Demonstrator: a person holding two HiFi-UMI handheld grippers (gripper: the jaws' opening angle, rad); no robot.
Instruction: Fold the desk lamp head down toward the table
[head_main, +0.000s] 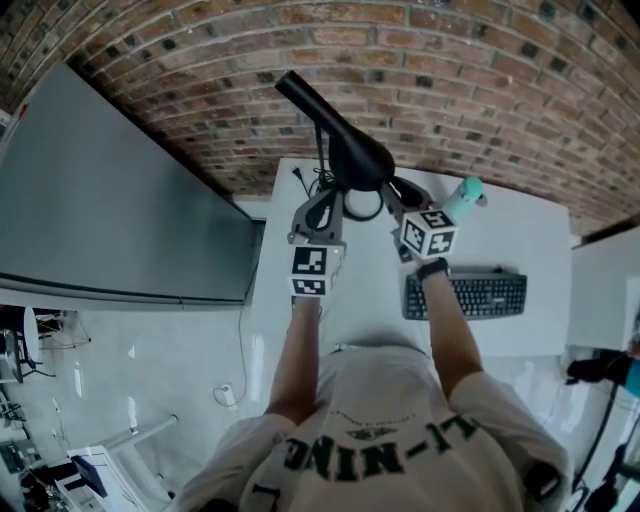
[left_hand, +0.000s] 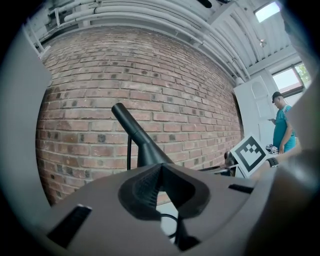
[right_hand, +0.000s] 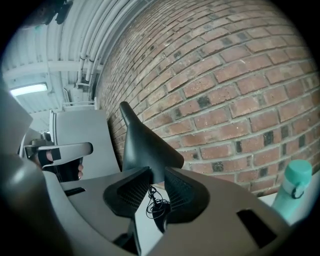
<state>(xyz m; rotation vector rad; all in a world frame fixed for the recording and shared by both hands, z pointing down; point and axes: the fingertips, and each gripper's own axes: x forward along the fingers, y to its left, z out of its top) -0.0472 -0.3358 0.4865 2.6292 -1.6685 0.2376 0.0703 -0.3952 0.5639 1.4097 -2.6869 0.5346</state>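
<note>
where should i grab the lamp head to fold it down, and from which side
Probably the wide end of the lamp head, approached from the table's near side, where the right gripper already faces it with its jaws open. The head is tilted with its narrow end up toward the brick wall, so the wide end sits lowest and closest.

White table (head_main: 525, 228) with keyboard (head_main: 470, 293), bottle (head_main: 462, 198), lamp (head_main: 345, 148)

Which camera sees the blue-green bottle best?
The right gripper view: the teal bottle stands big and clear beside the brick wall. In the head view the bottle is tiny. The left gripper view misses it.
</note>
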